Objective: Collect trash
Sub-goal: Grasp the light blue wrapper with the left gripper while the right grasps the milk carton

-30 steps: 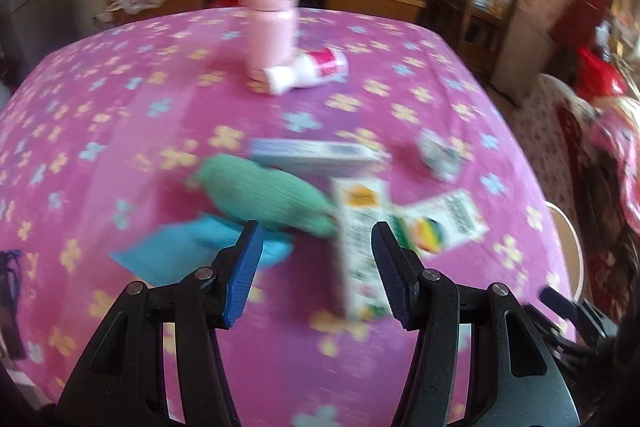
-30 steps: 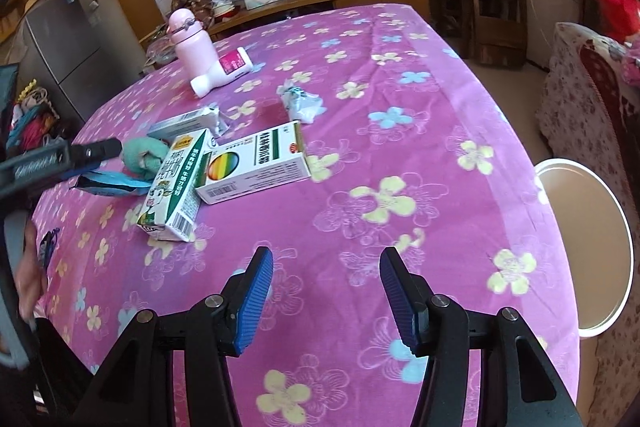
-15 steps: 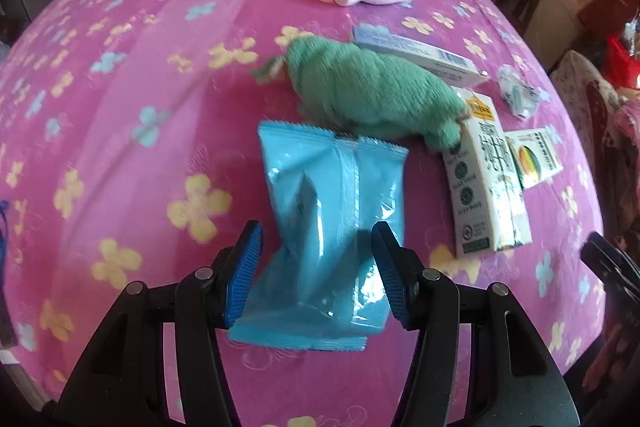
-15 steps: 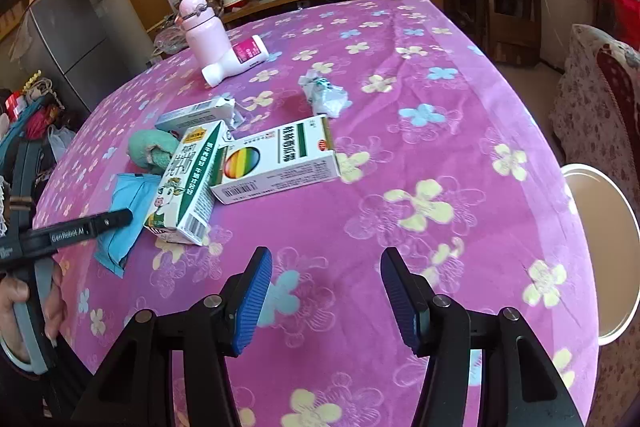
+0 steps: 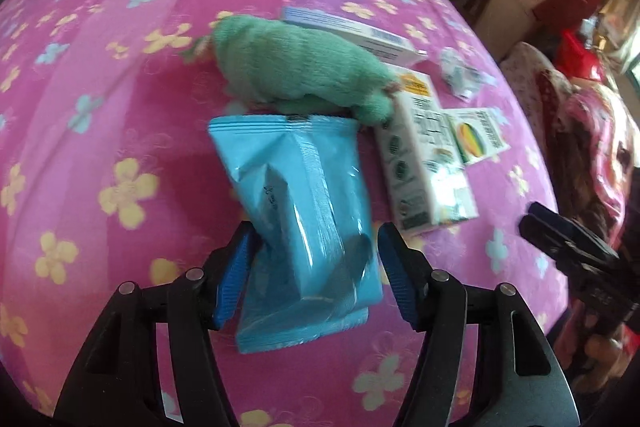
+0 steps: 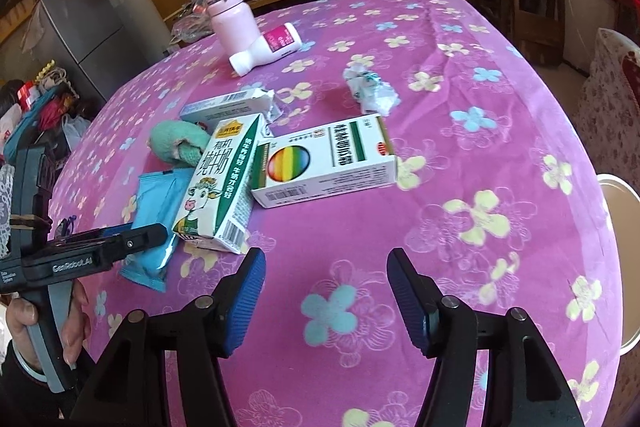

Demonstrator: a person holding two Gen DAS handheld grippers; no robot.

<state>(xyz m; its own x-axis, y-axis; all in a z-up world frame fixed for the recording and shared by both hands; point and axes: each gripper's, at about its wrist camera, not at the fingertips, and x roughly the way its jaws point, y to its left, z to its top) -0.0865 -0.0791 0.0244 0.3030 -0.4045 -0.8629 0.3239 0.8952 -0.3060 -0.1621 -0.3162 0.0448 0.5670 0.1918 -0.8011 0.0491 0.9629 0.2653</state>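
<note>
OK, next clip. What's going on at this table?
A person is clearing trash off a pink flowered tablecloth with two hand-held grippers. The left hand-held gripper straddles a blue wrapper; its jaws have just been opening and the pads do not look pressed on it. The right hand-held gripper is open over bare cloth, just short of a milk carton and a medicine box. Nothing is lifted yet.

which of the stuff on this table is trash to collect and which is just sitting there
Likely trash to collect:
blue wrapper, between the open left gripper fingers
milk carton
rainbow box
torn box
crumpled paper

Probably just lying about:
pink flask
white bottle, on its side
green cloth
</note>
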